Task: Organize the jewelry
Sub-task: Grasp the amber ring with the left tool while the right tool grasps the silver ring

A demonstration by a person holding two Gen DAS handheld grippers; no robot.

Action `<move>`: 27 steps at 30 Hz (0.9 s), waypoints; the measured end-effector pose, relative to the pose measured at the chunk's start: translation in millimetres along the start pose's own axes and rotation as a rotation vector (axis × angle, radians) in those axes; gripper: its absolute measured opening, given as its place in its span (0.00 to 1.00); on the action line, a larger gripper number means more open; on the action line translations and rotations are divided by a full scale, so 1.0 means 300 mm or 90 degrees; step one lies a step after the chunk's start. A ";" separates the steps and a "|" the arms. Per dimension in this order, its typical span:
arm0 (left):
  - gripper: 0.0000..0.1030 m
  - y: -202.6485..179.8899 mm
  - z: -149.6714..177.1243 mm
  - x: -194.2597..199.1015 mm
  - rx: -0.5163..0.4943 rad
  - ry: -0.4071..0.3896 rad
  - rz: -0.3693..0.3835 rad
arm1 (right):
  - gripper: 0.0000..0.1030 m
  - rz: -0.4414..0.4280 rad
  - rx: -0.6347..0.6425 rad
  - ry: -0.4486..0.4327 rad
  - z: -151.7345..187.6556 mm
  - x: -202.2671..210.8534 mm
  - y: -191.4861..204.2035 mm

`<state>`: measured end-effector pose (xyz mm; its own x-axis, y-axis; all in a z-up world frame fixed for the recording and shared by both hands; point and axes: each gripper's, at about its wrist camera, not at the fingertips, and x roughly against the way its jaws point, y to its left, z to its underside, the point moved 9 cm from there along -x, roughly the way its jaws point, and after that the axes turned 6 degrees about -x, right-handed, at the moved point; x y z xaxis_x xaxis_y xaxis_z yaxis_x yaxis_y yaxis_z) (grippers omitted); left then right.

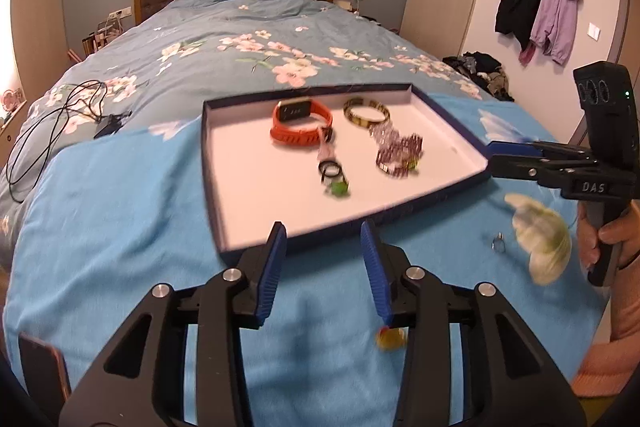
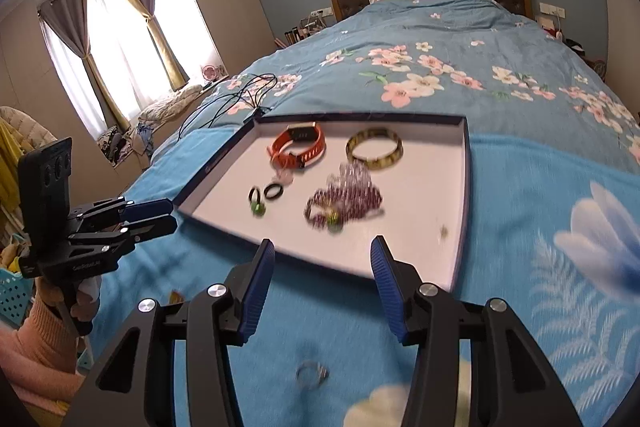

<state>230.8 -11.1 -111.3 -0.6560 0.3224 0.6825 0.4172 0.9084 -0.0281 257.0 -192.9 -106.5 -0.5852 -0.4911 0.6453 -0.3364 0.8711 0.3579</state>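
Observation:
A shallow white tray (image 1: 256,183) (image 2: 420,223) with dark blue walls lies on a light blue blanket (image 1: 120,211) on the bed. In it are an orange watch band (image 1: 300,127) (image 2: 298,145), a gold-and-black bangle (image 1: 367,115) (image 2: 374,149), a purple bead bracelet (image 1: 400,155) (image 2: 344,203), a black ring (image 1: 330,169) (image 2: 275,191) and a green-stone ring (image 1: 338,189) (image 2: 256,203). A silver ring (image 1: 499,242) (image 2: 312,373) lies on the blanket outside the tray. My left gripper (image 1: 323,231) (image 2: 173,214) stands open and empty at the tray's near left side. My right gripper (image 2: 322,243) (image 1: 493,157) is open and empty at its near right corner.
A small yellow thing (image 1: 390,339) lies on the blanket under the left gripper. A black cable (image 1: 52,123) sprawls on the floral duvet to the left. A phone (image 1: 44,367) lies at the blanket's near left edge. A hand in a peach sleeve (image 1: 612,239) holds the right gripper.

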 end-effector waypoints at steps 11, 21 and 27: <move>0.46 -0.065 0.140 0.057 -0.014 0.016 0.009 | 0.47 0.030 0.013 0.035 0.155 0.034 -0.005; 0.49 -0.137 0.188 0.045 -0.020 0.035 0.033 | 0.47 0.056 0.039 0.066 0.245 0.022 0.014; 0.49 -0.158 0.188 0.025 -0.024 0.049 0.035 | 0.41 0.080 0.057 0.074 0.252 0.004 0.025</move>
<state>170.6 -36.6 -146.1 -0.5817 0.3491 0.7347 0.4761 0.8784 -0.0404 198.0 -187.7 -154.1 -0.5388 -0.3704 0.7567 -0.3340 0.9185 0.2118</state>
